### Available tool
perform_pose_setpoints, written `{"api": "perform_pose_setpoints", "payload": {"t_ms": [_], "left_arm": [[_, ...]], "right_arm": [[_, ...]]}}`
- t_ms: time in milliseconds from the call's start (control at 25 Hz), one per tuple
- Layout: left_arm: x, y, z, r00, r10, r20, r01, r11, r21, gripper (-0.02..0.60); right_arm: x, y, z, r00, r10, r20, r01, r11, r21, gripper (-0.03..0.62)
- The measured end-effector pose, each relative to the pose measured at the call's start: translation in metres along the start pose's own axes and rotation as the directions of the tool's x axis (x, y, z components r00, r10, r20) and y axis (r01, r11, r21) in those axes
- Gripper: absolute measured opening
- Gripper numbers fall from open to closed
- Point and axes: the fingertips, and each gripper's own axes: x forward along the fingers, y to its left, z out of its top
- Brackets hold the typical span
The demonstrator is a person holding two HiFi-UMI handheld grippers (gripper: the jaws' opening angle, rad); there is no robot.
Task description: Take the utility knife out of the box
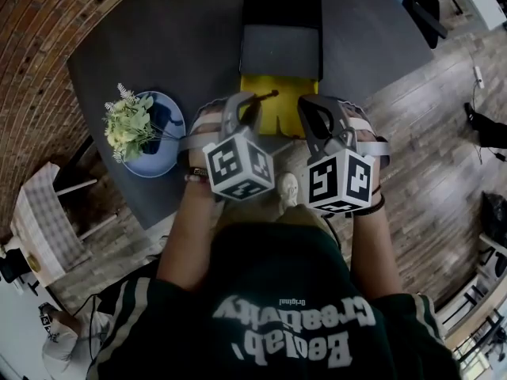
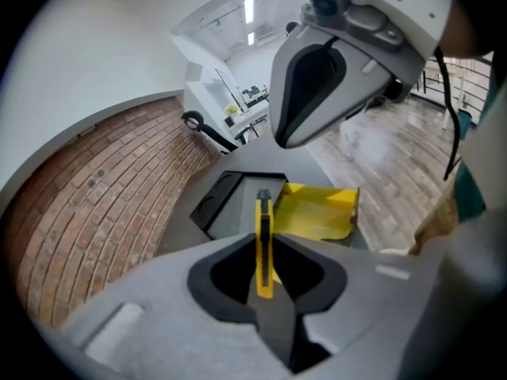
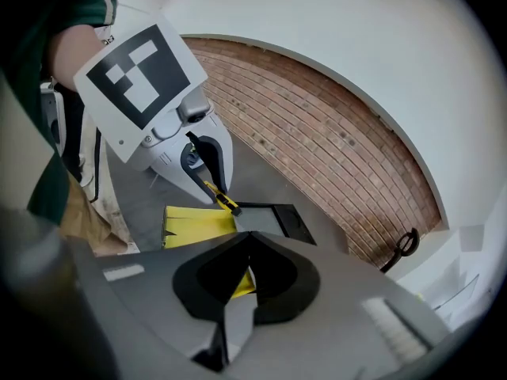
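Observation:
My left gripper is shut on a yellow utility knife, which stands edge-on between its jaws with the black tip pointing ahead. It hangs above the near side of the dark table, just short of the open black box. That box has a grey inside and a yellow flap folded toward me. My right gripper hovers next to the left one, its jaws together and empty. The right gripper view shows the left gripper with the knife over the yellow flap.
A blue dish with a bunch of pale flowers stands on the table at the left. A chair stands off the table's left corner. A brick wall runs along the left, and wooden floor lies to the right.

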Motion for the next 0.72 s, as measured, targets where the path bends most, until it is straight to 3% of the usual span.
{"api": "perform_pose_setpoints", "payload": {"t_ms": [720], "left_arm": [[0.053, -0.019, -0.018, 0.995, -0.1, -0.028, 0.099, 0.995, -0.021, 0.064]], "right_arm": [[0.029, 0.014, -0.015, 0.997, 0.069, -0.034, -0.068, 0.996, 0.05, 0.006]]}}
